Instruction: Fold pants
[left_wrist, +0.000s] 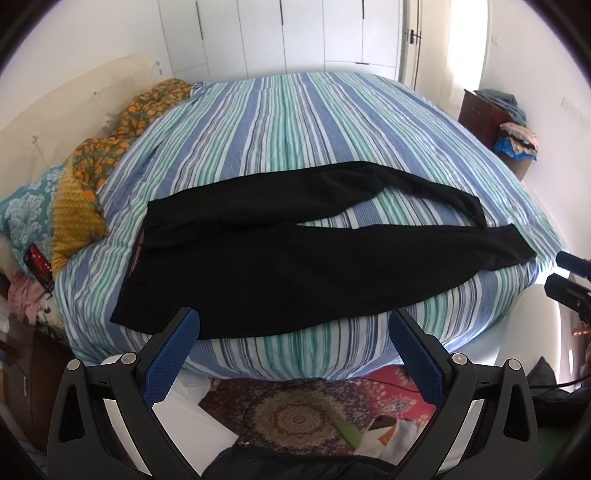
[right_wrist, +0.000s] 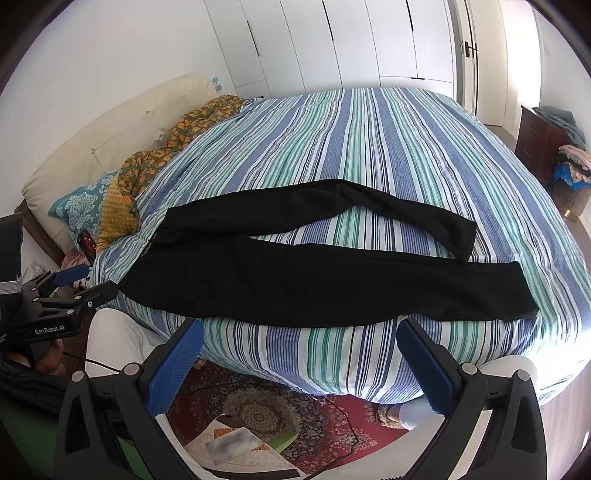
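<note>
Both tools, left tool (left_wrist: 293, 325) and right tool (right_wrist: 300, 334), hover spread wide before the pants (left_wrist: 295, 254).

The pants (left_wrist: 295, 254) lie flat on the bed (left_wrist: 295, 122), along its near edge, waistband to the left, legs to the right. Pillows (left_wrist: 74, 206) lie on the bed left of the pants. A rug (left_wrist: 295, 413) lies on the floor before the bed.
</note>
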